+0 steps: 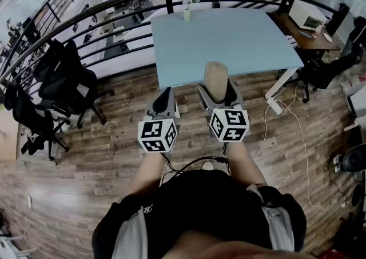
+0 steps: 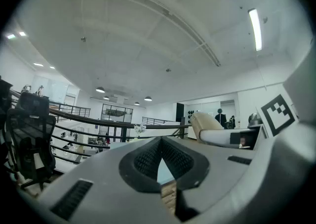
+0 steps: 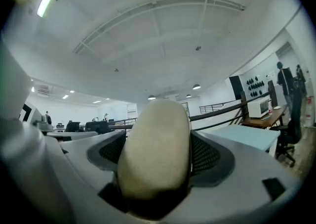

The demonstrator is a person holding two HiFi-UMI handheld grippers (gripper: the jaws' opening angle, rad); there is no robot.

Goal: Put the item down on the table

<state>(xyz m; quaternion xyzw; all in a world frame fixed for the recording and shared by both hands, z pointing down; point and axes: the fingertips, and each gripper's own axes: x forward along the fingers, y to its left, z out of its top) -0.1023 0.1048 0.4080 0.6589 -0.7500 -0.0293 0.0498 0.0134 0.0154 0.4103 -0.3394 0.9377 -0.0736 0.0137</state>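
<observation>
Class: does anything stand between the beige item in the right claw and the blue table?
Nothing visible does. The right claw holds the beige item at the near edge of the table. The only thing on the table, a vase, stands at the far edge.

Left gripper (image 1: 165, 93) level, fingers together, right gripper (image 1: 220, 91) level, fingers clamping the beige item (image 1: 216, 73)

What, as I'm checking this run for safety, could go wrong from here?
The right gripper holds the beige rounded item about at the near edge of the blue table, above wooden floor: released here, it might fall. The item sticks far past the jaws, so it could tilt or roll once let go.
</observation>
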